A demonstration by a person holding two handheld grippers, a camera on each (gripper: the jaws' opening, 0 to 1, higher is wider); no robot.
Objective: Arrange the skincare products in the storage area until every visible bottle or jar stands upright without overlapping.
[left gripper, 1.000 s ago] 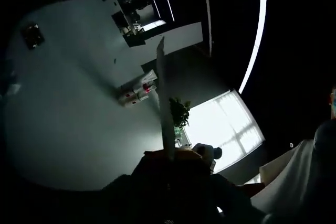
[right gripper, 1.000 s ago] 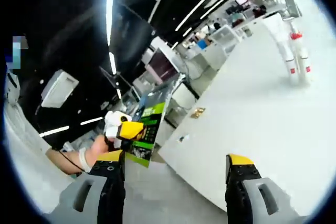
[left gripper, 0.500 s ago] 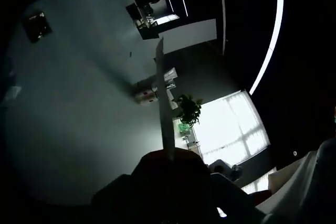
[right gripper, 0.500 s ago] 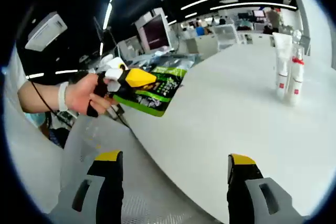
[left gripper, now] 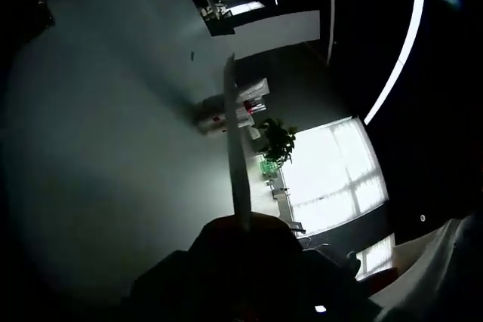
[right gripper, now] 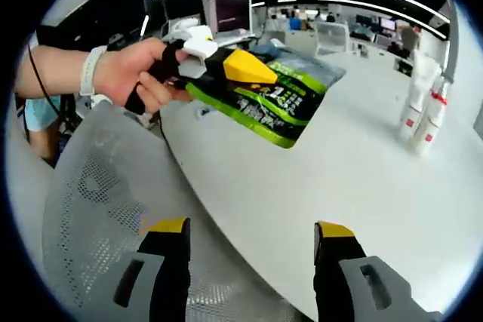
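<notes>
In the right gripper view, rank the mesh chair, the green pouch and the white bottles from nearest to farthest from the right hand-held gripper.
1. Mesh chair, directly below and left of the right hand-held gripper.
2. Green pouch, above centre, clamped in the left hand-held gripper.
3. White bottles, far right on the table.

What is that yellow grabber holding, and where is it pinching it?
The left hand-held gripper pinches a green pouch by one end. The right hand-held gripper is open, holding nothing.

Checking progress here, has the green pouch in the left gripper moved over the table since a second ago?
Yes. In the right gripper view the green pouch, shut in the left gripper, has come in from beyond the white table's edge and hangs over it, nearer the bottles.
</notes>
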